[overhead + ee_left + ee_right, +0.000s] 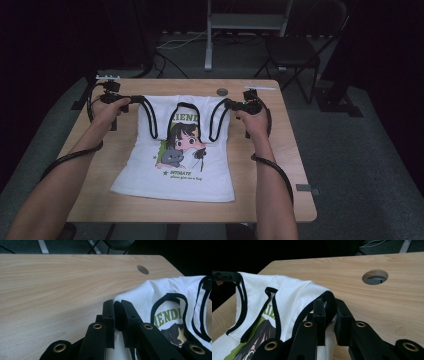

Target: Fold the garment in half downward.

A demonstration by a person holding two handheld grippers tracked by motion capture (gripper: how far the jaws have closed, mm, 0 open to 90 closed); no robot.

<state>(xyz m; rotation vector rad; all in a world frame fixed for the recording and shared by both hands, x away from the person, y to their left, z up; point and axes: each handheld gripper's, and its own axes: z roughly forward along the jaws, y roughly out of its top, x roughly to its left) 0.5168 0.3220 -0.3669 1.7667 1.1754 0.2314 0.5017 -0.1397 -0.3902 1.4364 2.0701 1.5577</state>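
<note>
Black jaws of the left gripper (117, 315) rise at the bottom of its own view, pressed together on the white cloth at one shoulder of the sleeveless shirt (176, 150); the right gripper (329, 312) does the same at the other shoulder, its jaws pinching the black-trimmed edge of the strap. Seen from above, the shirt lies face up on the middle of the wooden table (280, 200), hem toward the person, its two shoulders drawn up and apart between the grippers while the body and hem rest flat on the wood; the printed cartoon figure and green lettering face upward.

Such cloth looks thin, light and limp; it will sag and fold wherever it is not held, and it is likely to drag a little on the table rather than slide freely. Nothing about it seems fragile, though a hard pull on a narrow strap could stretch the trim. Shoulder seams look like the best hold, since the doubled, bound edge gives the jaws something thicker to bite; two holds spread wide should keep the front flat.

Farther out, a round cable hole (222, 92) sits in the table near its far edge; beyond it stands a dark folding chair (295, 52) on grey floor.
</note>
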